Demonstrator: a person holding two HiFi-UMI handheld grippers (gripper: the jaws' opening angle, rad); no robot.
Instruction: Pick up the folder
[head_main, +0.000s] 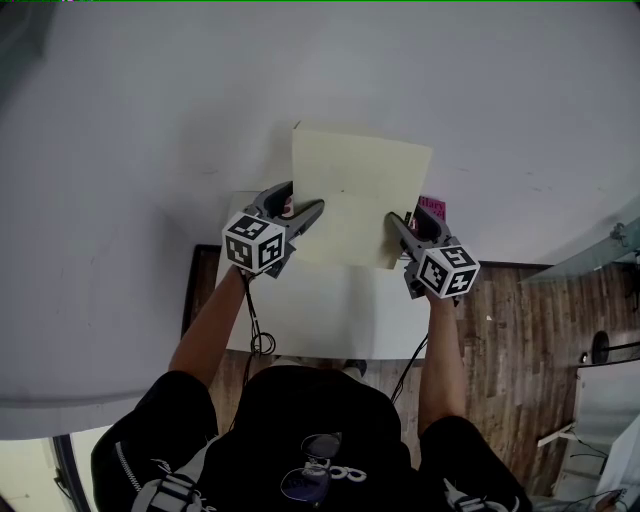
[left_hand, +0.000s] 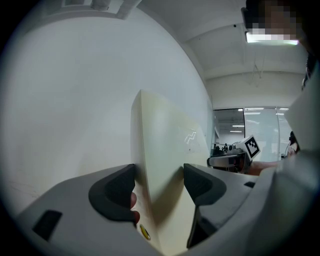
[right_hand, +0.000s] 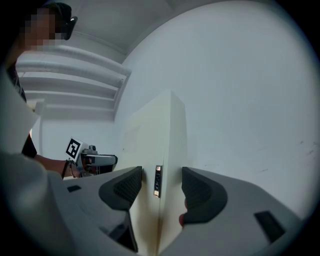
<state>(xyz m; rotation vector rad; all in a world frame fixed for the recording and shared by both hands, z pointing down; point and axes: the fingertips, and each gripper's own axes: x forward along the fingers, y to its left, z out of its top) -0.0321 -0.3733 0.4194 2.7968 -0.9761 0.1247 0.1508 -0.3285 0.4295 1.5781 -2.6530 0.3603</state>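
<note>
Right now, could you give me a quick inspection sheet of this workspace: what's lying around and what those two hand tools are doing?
Surface: white table, seen from above.
Job's things: pale yellow folder, held upright in front of the white wall.
Clutter: one pink item behind the right gripper; what it is cannot be told.
Grippers: left gripper and right gripper each clamp one side edge of the folder.
Cables: a black cable hangs from each gripper.
Surroundings: wooden floor.
</note>
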